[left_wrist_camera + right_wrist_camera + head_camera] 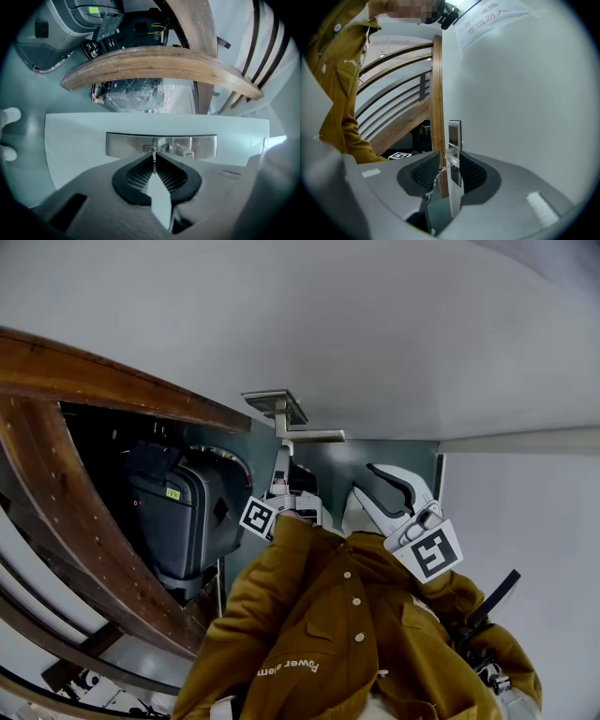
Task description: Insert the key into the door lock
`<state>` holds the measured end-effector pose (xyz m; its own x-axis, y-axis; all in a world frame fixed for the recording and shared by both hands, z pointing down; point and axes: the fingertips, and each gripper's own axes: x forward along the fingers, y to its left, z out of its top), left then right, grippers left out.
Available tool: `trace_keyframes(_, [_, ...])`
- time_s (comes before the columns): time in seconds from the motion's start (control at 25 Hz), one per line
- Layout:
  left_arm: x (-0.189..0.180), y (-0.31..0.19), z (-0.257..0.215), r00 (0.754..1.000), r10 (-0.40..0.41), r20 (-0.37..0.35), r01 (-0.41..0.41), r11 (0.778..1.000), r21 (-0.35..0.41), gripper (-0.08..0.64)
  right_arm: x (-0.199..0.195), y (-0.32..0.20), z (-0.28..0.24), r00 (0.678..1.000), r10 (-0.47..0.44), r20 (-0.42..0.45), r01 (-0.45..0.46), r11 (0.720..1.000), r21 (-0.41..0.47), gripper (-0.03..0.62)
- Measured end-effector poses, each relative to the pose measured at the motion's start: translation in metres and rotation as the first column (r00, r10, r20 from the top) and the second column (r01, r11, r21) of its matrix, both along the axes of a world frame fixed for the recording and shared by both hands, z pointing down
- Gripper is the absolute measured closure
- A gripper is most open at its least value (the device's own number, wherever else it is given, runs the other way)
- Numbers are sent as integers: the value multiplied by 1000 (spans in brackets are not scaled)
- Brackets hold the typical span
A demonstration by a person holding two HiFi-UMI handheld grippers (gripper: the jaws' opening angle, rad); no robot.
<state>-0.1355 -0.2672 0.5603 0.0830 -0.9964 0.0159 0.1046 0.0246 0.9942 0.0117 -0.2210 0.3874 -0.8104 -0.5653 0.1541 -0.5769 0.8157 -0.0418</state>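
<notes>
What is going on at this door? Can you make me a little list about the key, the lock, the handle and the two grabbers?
Door: white
Lock plate: shiny metal, on the door
Keyhole: small, in the lock plate
Key: thin metal, its tip right at the keyhole; how far in, cannot tell
Left gripper: shut on the key
Right gripper: jaws apart, the door handle between them
Door handle: silver lever
</notes>
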Motion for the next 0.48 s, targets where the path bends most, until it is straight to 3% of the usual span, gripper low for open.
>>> trace_keyframes(0.32, [6, -30, 3, 1000, 15, 14, -15, 1000, 3, 529, 4, -1, -1, 1000, -7, 3, 7, 1000, 11, 456])
trace_keyframes(0.48, [6, -51, 3, 999, 33, -2, -33, 998, 47, 529, 2, 0, 0, 1000, -17, -6, 17, 1000, 16, 456])
